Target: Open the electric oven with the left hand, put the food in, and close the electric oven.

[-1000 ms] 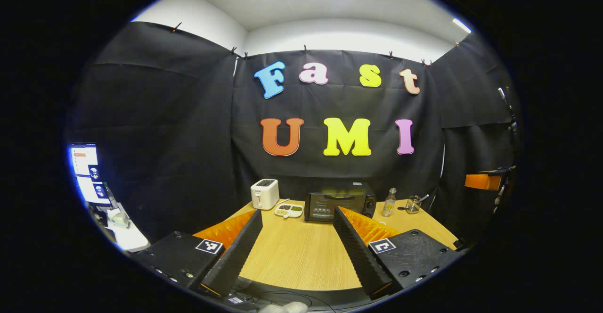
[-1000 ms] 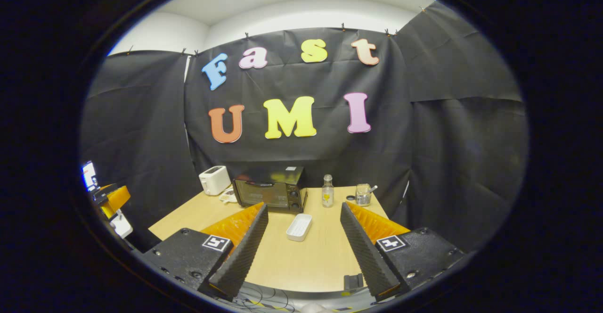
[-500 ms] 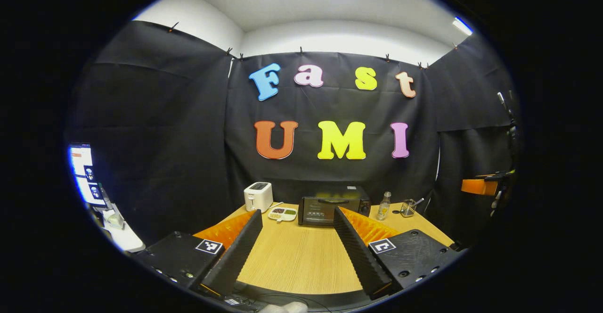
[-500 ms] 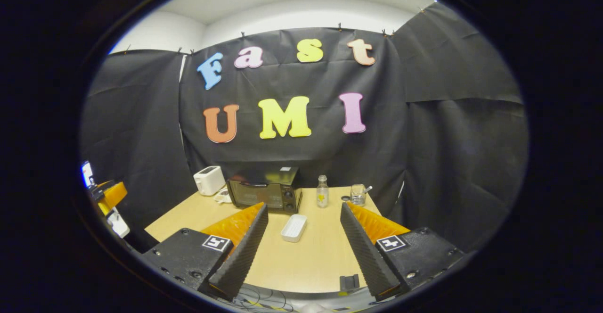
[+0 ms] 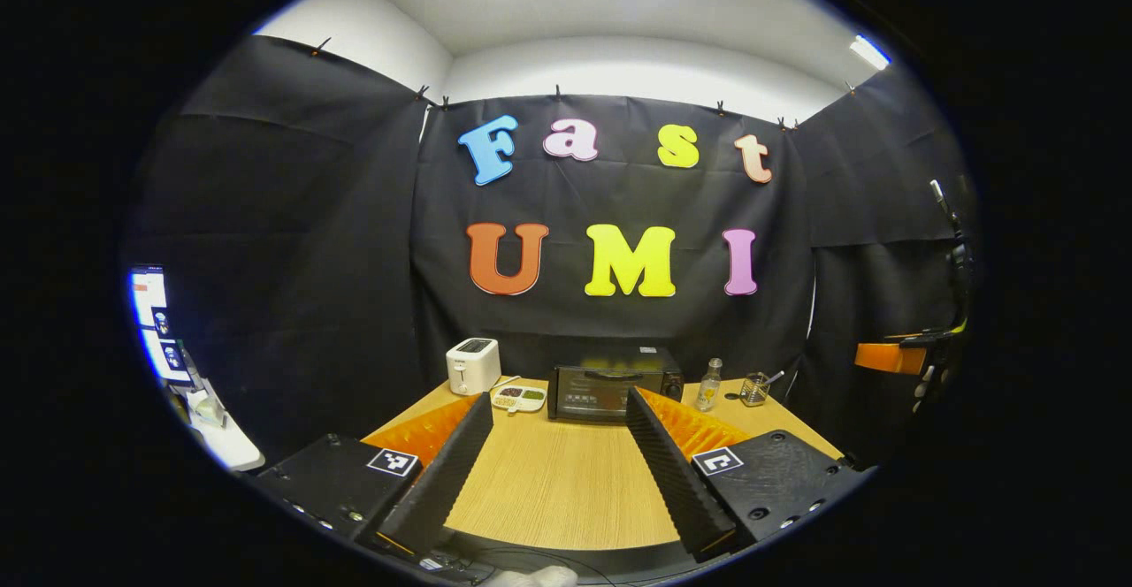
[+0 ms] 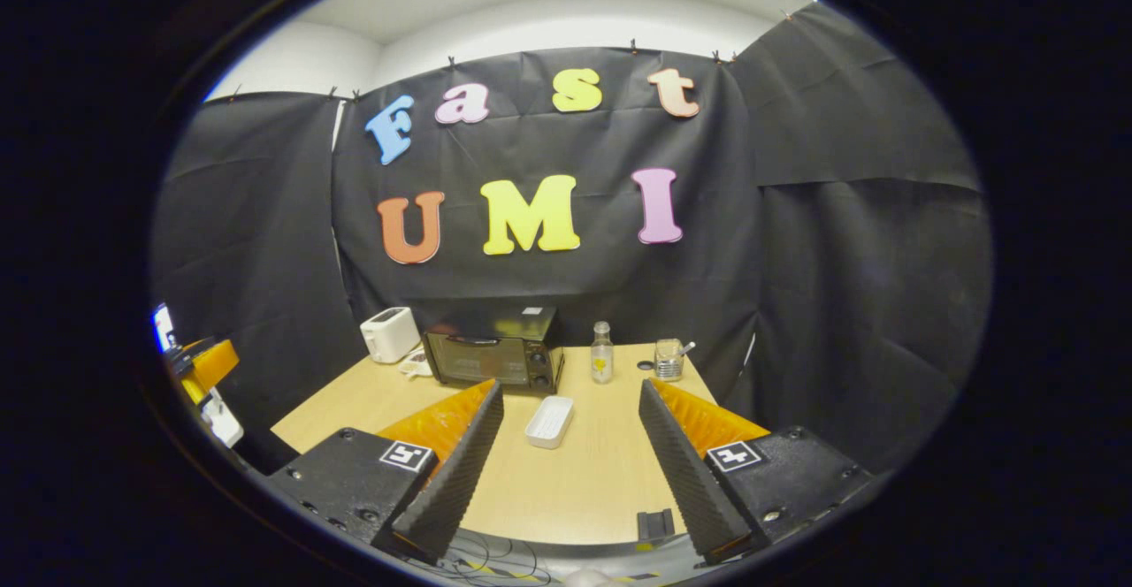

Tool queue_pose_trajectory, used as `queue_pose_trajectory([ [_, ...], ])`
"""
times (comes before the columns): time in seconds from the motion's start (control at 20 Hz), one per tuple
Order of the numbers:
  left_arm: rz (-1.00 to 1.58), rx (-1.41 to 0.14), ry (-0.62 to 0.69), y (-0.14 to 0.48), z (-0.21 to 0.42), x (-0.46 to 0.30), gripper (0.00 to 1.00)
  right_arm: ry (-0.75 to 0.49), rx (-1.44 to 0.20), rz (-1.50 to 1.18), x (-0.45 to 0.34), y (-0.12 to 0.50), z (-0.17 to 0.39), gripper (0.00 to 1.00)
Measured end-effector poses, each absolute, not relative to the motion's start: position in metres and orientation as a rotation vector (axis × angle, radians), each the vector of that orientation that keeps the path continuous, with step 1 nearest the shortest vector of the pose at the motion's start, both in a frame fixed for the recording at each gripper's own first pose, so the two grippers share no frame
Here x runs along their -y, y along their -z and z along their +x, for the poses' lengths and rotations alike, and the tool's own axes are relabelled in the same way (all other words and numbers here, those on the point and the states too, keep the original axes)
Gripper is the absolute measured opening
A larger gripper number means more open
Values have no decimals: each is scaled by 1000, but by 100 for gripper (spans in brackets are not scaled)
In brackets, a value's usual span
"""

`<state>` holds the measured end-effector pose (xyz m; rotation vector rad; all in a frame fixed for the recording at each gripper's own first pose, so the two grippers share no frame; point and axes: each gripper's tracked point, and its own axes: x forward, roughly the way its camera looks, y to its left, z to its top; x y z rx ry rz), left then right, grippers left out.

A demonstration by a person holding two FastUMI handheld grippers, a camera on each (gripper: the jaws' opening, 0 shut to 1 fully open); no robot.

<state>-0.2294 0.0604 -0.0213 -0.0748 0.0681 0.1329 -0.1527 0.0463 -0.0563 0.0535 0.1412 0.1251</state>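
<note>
The black electric oven (image 5: 610, 390) stands at the back of the wooden table (image 5: 557, 490), its door closed, far beyond my left gripper (image 5: 557, 403). That gripper hovers open and empty over the table's near edge. The right gripper view has the oven (image 6: 495, 359) ahead to the left, and a white rectangular dish (image 6: 549, 421) on the table in front of it; I cannot tell what the dish holds. My right gripper (image 6: 570, 390) is open and empty, well short of the dish. A divided plate with food (image 5: 519, 399) lies left of the oven.
A white toaster (image 5: 473, 366) stands at the back left. A small bottle (image 6: 601, 364) and a glass with a spoon (image 6: 669, 359) stand right of the oven. The other gripper shows orange at the far right (image 5: 893, 357). A monitor (image 5: 155, 322) glows at the left.
In both views the oven and the other table objects have drifted slightly left and look a bit smaller. Both grippers stay open and empty.
</note>
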Motion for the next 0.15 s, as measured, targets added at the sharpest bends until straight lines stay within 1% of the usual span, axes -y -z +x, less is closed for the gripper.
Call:
queue_pose_trajectory([
  [0.05,-73,-73,-132,23,-230,-62,96,-123,-140,52,-47,55,-153,96],
  [0.1,-74,-76,-131,25,-231,-62,96,-125,-139,52,-48,55,-153,98],
  [0.15,-77,-77,-128,25,-230,-62,97,-126,-140,51,-50,55,-153,98],
])
